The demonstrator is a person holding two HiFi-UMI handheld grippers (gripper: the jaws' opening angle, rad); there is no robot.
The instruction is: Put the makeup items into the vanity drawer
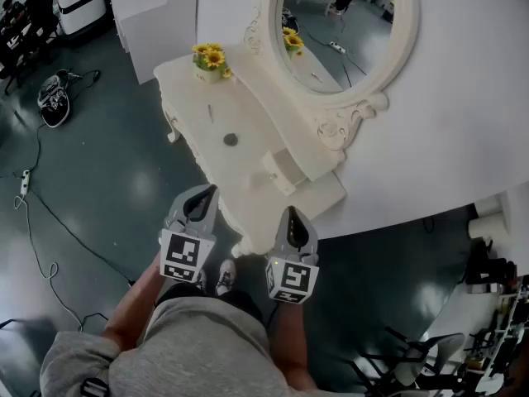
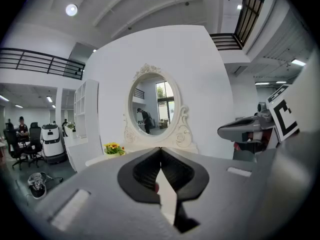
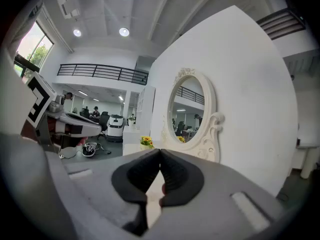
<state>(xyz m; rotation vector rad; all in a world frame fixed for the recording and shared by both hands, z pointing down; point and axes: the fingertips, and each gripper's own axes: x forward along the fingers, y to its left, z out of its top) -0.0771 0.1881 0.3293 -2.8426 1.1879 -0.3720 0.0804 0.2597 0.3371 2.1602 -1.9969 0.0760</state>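
Observation:
A cream vanity table (image 1: 248, 193) with an oval mirror (image 1: 343, 23) stands against the white wall. On its top lie a slim pencil-like makeup item (image 1: 209, 112) and a small round dark compact (image 1: 231, 139). A small drawer unit (image 1: 278, 173) sits at the mirror's foot. My left gripper (image 1: 202, 193) and right gripper (image 1: 291, 214) hover side by side in front of the table's near end. Both are shut with nothing between the jaws. The gripper views show the left gripper (image 2: 160, 149) and the right gripper (image 3: 160, 150) with tips touching, pointed at the mirror.
A pot of yellow flowers (image 1: 209, 60) stands on the table's far end. A white cabinet (image 1: 153, 11) is behind it. A dark bag (image 1: 54, 98) and cables (image 1: 50, 222) lie on the floor to the left. An office chair (image 1: 421, 362) is at lower right.

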